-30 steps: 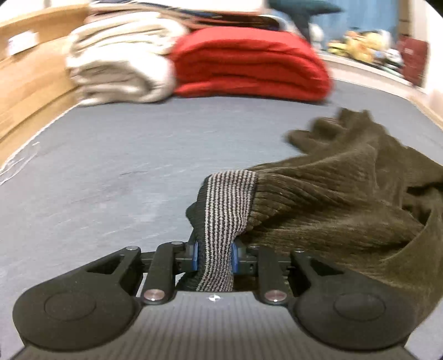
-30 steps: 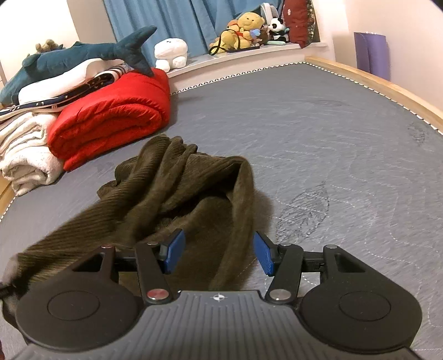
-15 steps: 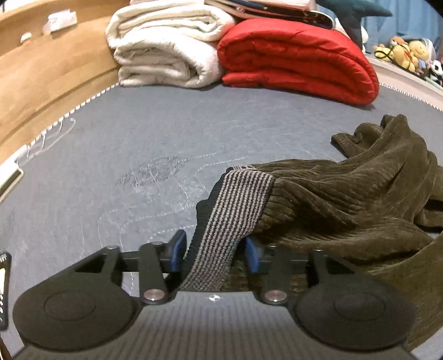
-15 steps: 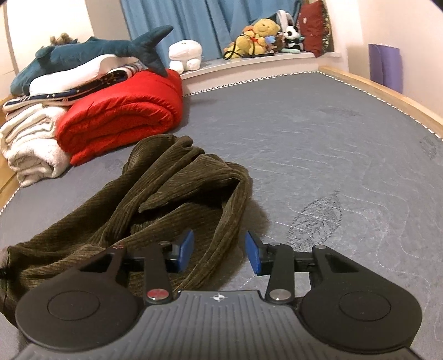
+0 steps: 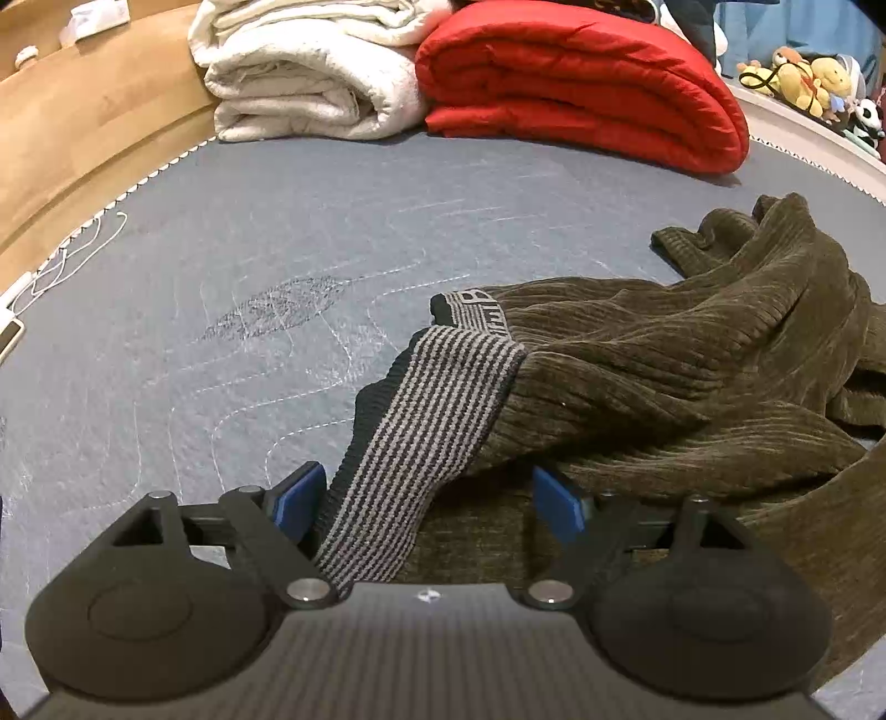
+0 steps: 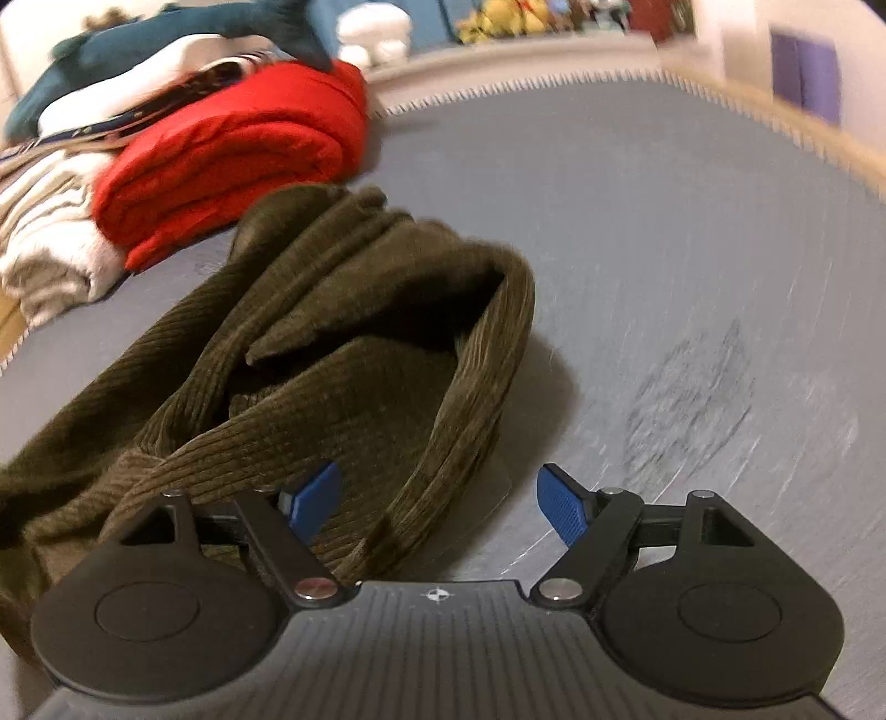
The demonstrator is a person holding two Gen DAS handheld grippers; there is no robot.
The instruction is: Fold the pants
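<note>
1. Grey quilted mattress (image 5: 277,232) fills the left wrist view, with a wooden bed frame (image 5: 83,127) along its far left edge; a folded white blanket (image 5: 310,72) and a folded red blanket (image 5: 581,83) sit side by side at the head of the mattress, and soft toys (image 5: 814,77) line the ledge beyond the red blanket.
2. Same view: the dark olive corduroy pants (image 5: 692,376) lie crumpled on the mattress, well short of the red blanket; their striped grey waistband (image 5: 426,437) runs back toward the left gripper (image 5: 432,498), which stands wide apart, the band lying loose between the blue pads (image 5: 296,498) and close against the left pad, nothing pinching it.
3. Right wrist view, blurred: the pants (image 6: 332,343) lie in a heap on the mattress (image 6: 664,249), their far end just short of the red blanket (image 6: 232,155); a plush shark (image 6: 166,33) rests on top of the stacked bedding behind it.
4. Same view: the right gripper (image 6: 437,504) is spread wide; a rolled fold of the pants passes between its pads (image 6: 562,512), gripped by neither.
</note>
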